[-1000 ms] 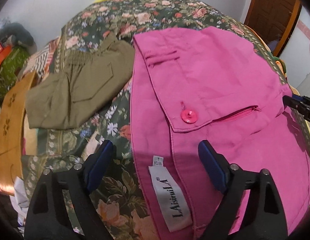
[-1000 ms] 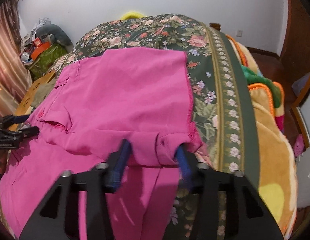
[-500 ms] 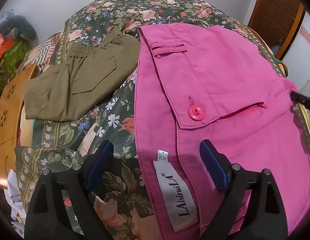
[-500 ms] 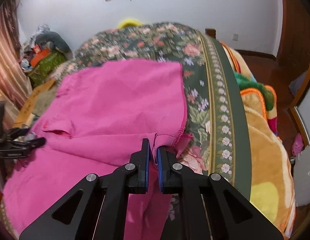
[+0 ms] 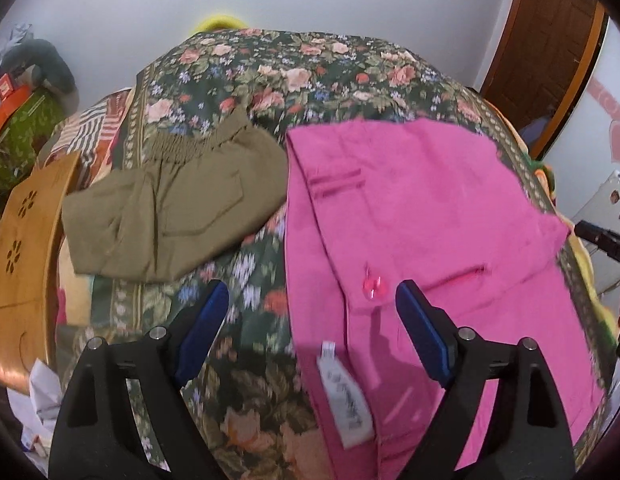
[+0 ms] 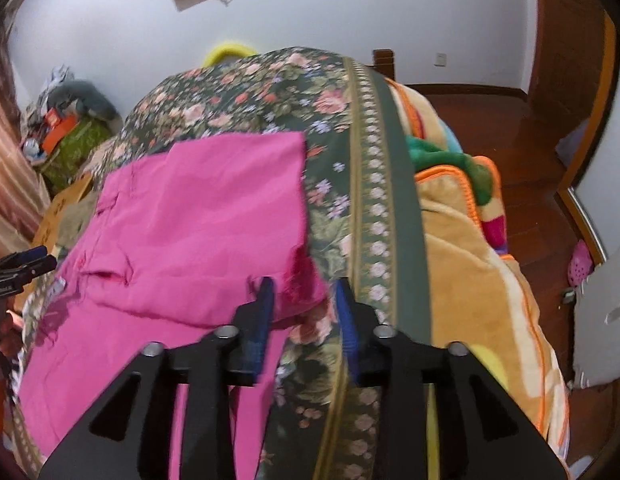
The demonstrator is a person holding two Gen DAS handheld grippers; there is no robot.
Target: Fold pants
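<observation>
Pink pants (image 5: 430,216) lie folded on the flowery bedspread (image 5: 294,72), white tag (image 5: 344,396) too blurry to read. The left gripper (image 5: 312,312) is wide open and holds nothing. The right gripper (image 6: 304,300) has just been opening, its jaws apart around the pants' corner without pinching it.

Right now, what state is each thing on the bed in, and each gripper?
Bright pink cotton pants: folded over, flat on the floral bedspread.
Olive-green elastic-waist pants: folded, lying beside the pink pair.
Left gripper: fingers wide open, empty.
Right gripper: just opened, pink hem between fingers, unpinched.

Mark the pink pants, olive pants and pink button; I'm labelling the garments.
pink pants (image 5: 422,208): left wrist view, flat upper panel.
olive pants (image 5: 178,216): left wrist view, middle near the pocket.
pink button (image 5: 375,287): left wrist view, its face.
</observation>
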